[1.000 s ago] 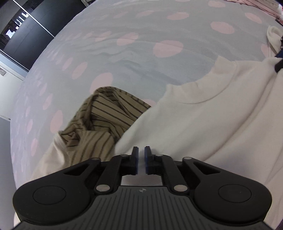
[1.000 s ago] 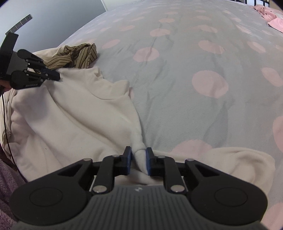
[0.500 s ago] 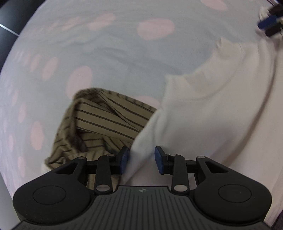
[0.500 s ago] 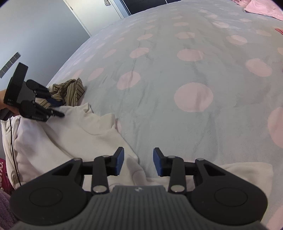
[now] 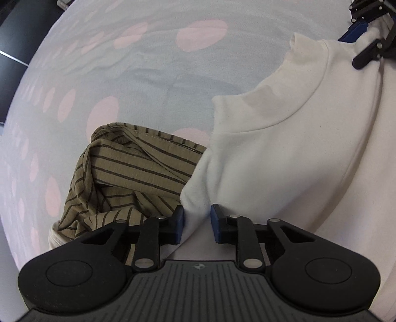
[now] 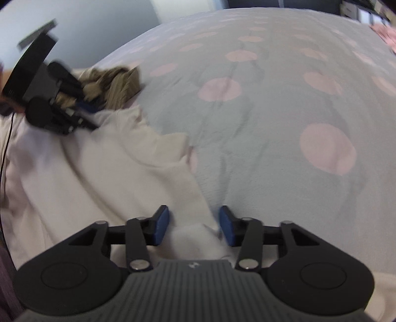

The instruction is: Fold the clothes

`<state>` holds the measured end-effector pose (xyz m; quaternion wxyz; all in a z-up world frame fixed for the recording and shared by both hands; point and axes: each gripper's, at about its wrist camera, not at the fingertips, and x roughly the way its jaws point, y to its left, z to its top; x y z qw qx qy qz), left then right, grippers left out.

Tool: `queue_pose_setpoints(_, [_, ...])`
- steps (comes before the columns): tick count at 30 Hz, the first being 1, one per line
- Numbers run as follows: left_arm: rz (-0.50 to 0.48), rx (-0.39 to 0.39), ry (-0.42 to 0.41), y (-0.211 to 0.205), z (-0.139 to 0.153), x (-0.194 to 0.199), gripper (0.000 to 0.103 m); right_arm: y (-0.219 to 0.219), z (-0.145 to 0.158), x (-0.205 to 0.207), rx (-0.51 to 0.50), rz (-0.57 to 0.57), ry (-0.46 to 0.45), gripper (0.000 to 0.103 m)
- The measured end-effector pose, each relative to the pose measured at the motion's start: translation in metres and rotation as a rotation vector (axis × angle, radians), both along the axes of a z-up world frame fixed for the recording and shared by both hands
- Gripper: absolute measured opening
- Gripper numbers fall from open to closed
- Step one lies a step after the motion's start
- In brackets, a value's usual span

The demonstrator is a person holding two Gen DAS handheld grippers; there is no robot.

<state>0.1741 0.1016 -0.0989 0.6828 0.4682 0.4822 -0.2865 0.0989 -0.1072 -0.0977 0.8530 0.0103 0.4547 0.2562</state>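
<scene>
A cream sweatshirt [image 5: 284, 153] lies rumpled on the bed, collar toward the far side. My left gripper [image 5: 196, 223] points steeply down at its left edge. Its jaws are closing, a raised fold of the cream cloth stands between them, and the pads do not pinch it. An olive striped garment [image 5: 133, 173] is bunched just left of that edge. In the right wrist view my right gripper [image 6: 194, 228] straddles another cream fold [image 6: 195, 237]; its jaws are closing too and still stand wide. The right gripper [image 5: 363, 32] shows at the collar's far side, and the left gripper [image 6: 89, 116] beside the striped garment [image 6: 116, 84].
The bedspread [image 6: 272, 123] is grey with pink dots and runs far ahead and to the right. A pink garment [image 6: 386, 37] lies at its far right corner. A dark cabinet front [image 5: 12, 37] and a pale wall [image 6: 86, 19] bound the left side. Purple fabric [image 6: 5, 284] sits at the lower left.
Both grippers were shut on cream cloth a second ago, then opened. The left sank closer to the sweatshirt's edge by the striped garment. The right shifted sideways and now blurs over a fold.
</scene>
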Motion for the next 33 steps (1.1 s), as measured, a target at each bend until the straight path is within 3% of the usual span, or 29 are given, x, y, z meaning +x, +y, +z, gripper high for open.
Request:
queue_pose_setpoints(1, [0.001,0.006,-0.013,-0.001,0.000,-0.003,0.013,0.002,0.001,-0.001,-0.001,0.019,-0.002,0.017])
queue_pose_setpoints(2, [0.006,0.010,-0.028,-0.003,0.001,-0.006,0.007,0.002,0.002,-0.002,0.013,0.020,0.006,0.014])
queue_pose_setpoints(7, [0.140,-0.073,-0.125,0.006,0.033,-0.014,0.000,-0.003,0.014,-0.009,0.066,-0.026,-0.025,0.011])
queue_pose_setpoints(14, [0.402,-0.228,-0.345,0.044,0.120,-0.036,0.000,0.012,0.066,-0.029,0.166,0.004,-0.173,0.010])
queue_pose_setpoints(18, [0.503,-0.322,-0.507,0.066,0.178,-0.061,0.000,0.030,0.112,-0.047,0.173,0.030,-0.317,0.010])
queue_pose_setpoints(23, [0.594,-0.362,-0.724,0.092,0.261,-0.099,0.000,0.054,0.182,-0.057,0.195,0.057,-0.467,0.009])
queue_pose_setpoints(28, [0.703,-0.437,-0.949,0.118,0.344,-0.142,0.000,0.090,0.264,-0.075,0.182,0.112,-0.679,0.008])
queue_pose_setpoints(33, [0.686,-0.517,-1.132,0.106,0.415,-0.196,0.000,0.105,0.343,-0.097,0.191,0.086,-0.882,0.008])
